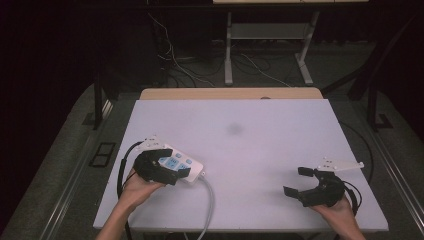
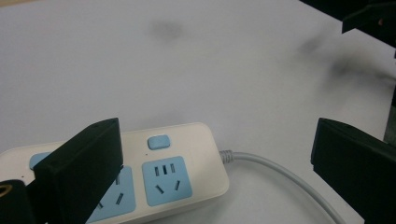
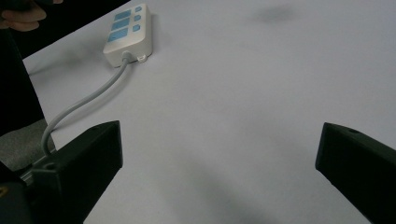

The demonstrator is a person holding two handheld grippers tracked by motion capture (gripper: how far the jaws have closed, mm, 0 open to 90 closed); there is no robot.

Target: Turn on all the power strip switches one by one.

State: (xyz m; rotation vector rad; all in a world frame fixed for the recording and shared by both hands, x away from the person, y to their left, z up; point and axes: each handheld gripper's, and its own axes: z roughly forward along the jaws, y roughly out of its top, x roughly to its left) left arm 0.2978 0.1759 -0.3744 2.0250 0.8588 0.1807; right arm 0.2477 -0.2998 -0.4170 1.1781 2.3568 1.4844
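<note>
White power strip [image 2: 159, 172], blue sockets; grey cable [image 1: 209, 205]

Power strip [image 1: 181, 165]: near-left end hidden under left gripper [image 1: 162, 170]. Grey cord [image 1: 210, 205] cut off at tabletop [image 1: 260, 135] near edge. Socket markings too small.

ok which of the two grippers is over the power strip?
The left gripper, open above the white power strip with blue sockets. The right gripper is also open but sits apart over bare table.
</note>
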